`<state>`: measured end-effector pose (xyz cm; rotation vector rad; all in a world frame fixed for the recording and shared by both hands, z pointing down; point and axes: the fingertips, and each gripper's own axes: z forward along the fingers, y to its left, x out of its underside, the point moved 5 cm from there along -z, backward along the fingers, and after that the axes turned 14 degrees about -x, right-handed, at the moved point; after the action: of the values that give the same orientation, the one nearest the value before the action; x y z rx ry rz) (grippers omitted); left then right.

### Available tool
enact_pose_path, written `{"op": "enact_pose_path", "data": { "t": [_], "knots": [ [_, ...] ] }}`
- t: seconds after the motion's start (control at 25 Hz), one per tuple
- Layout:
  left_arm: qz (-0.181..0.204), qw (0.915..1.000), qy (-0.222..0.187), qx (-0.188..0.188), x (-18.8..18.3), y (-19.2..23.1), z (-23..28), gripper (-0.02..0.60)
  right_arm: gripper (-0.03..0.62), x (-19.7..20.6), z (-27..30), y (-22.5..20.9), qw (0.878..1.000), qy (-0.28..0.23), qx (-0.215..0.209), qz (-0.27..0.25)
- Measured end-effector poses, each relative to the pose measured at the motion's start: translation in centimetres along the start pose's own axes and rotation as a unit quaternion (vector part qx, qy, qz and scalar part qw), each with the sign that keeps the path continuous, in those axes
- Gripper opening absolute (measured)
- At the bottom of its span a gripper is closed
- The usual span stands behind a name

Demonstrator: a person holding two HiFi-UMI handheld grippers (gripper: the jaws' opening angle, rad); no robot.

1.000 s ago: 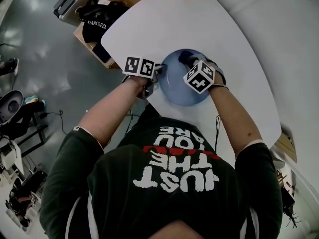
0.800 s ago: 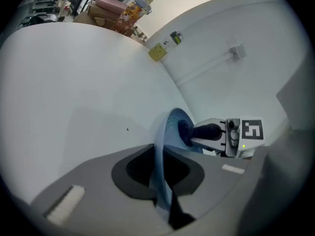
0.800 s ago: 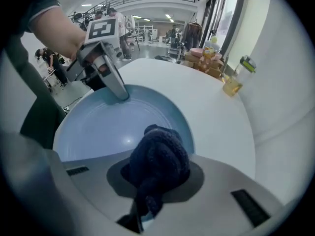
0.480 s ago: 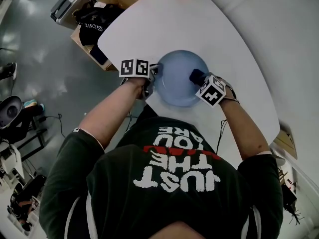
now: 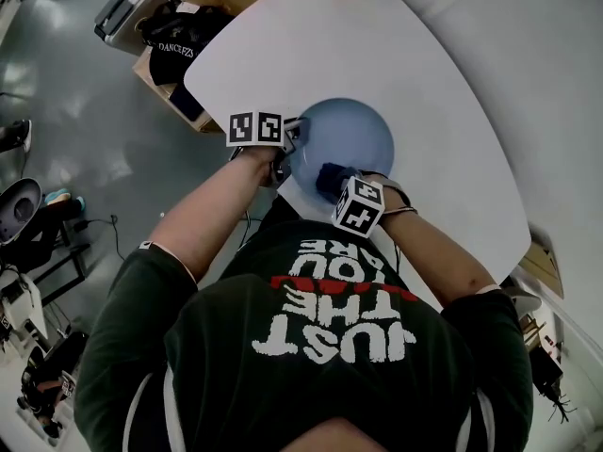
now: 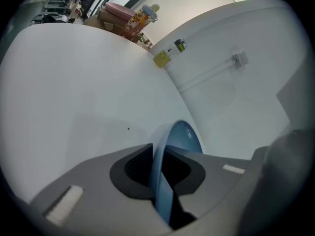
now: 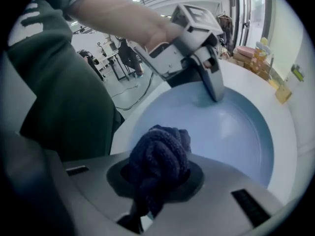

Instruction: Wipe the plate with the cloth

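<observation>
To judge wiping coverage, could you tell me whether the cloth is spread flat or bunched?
Bunched: the dark cloth sits as a wad clamped in the right tool, over the blue plate.

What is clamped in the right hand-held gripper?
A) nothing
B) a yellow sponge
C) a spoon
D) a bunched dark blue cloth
D: the right gripper view shows the right hand-held gripper closed on a bunched dark blue cloth over the blue plate.
</observation>
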<state>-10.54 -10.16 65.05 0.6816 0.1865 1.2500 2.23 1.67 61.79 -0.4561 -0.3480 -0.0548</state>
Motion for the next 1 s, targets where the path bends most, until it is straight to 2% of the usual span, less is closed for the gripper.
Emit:
{"op": "enact_pose_path", "data": {
  "t": [0.16, 0.32, 0.4, 0.68, 0.88, 1.0],
  "knots": [
    [0.033, 0.9992, 0.019, 0.013, -0.1, -0.3, 0.1, 0.035, 0.057, -3.7, 0.9, -1.3, 0.999, -0.021, 0.009, -0.026],
    [0.070, 0.9964, 0.043, 0.021, -0.3, -0.4, 0.2, 0.032, 0.057, -5.5, -0.1, -4.7, 0.997, -0.058, 0.043, -0.012],
    [0.080, 0.9953, 0.051, 0.020, -0.3, -0.4, 0.2, 0.025, 0.057, -5.2, -1.3, -6.5, 0.995, -0.070, 0.071, 0.004],
    [0.069, 0.9961, 0.049, 0.024, -0.5, -0.4, 0.2, 0.025, 0.057, -0.8, -6.3, -12.6, 0.976, -0.102, 0.160, 0.108],
    [0.050, 0.9978, 0.040, 0.021, -0.2, -0.6, 0.1, 0.028, 0.057, -0.4, -6.2, -12.1, 0.968, -0.124, 0.188, 0.112],
    [0.080, 0.9953, 0.050, 0.021, -0.3, -1.1, 0.4, 0.029, 0.057, -0.1, -6.3, -11.9, 0.967, -0.137, 0.171, 0.127]
  ]
}}
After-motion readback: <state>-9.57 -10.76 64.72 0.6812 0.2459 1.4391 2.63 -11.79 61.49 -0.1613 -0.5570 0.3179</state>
